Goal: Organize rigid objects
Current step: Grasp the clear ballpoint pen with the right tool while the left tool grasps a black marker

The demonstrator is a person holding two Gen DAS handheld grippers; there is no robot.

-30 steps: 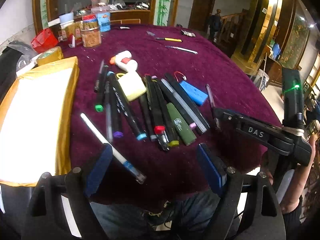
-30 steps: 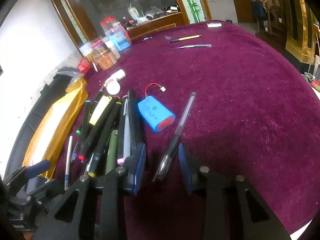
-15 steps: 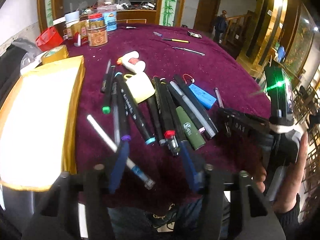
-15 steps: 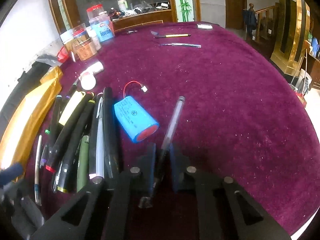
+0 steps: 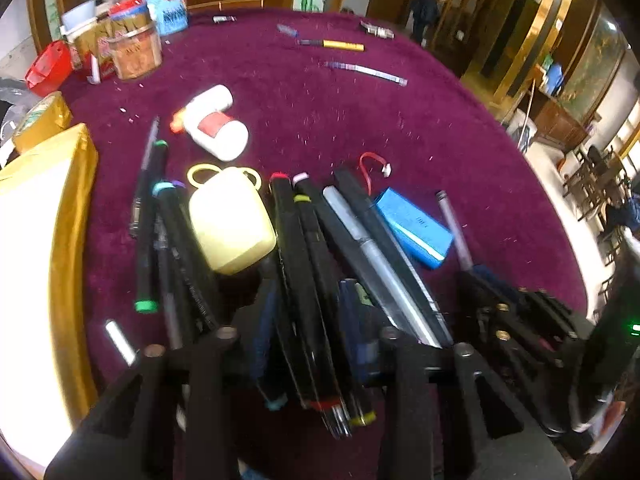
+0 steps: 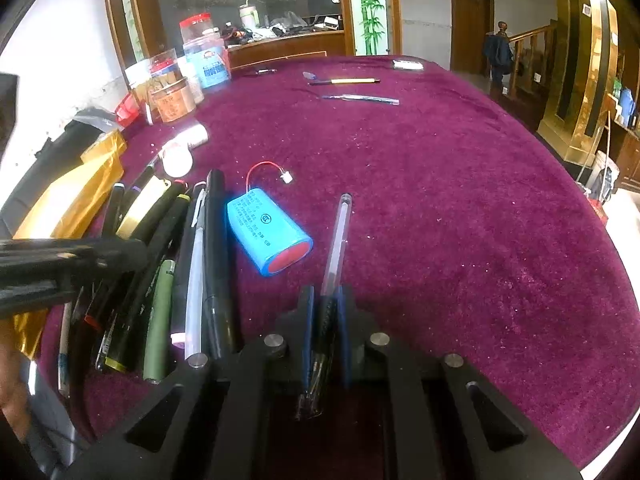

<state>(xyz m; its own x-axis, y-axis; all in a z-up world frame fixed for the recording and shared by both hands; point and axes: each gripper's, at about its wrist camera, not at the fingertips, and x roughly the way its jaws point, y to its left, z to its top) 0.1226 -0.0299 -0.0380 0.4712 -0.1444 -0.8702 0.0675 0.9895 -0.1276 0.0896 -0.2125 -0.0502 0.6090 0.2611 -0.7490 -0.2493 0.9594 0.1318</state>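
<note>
A pile of black markers [image 5: 304, 248] lies on the purple tablecloth beside a pale yellow case [image 5: 230, 220] and a blue battery pack [image 5: 412, 226]. My left gripper [image 5: 308, 320] is down in the pile. Its jaws are closing, with a few black markers between the blue pads, and I see no firm press. In the right wrist view it enters from the left edge as the left gripper [image 6: 60, 268]. My right gripper [image 6: 324, 308] is shut on the lower end of a clear pen [image 6: 338, 236], just right of the battery pack [image 6: 268, 232]. The pen's tip rests on the cloth.
A gold-edged white box [image 5: 68, 240] borders the pile on the left. Two white glue bottles [image 5: 216, 128] lie behind it. Jars [image 5: 136, 52] and a red basket [image 5: 48, 68] stand at the back left. A yellow pen [image 5: 340, 45] lies far back. The table rim [image 6: 600, 280] curves at right.
My left gripper has moved forward and right from the white pen onto the marker pile, and its jaws have narrowed. The right gripper closed on the clear pen and stays there.
</note>
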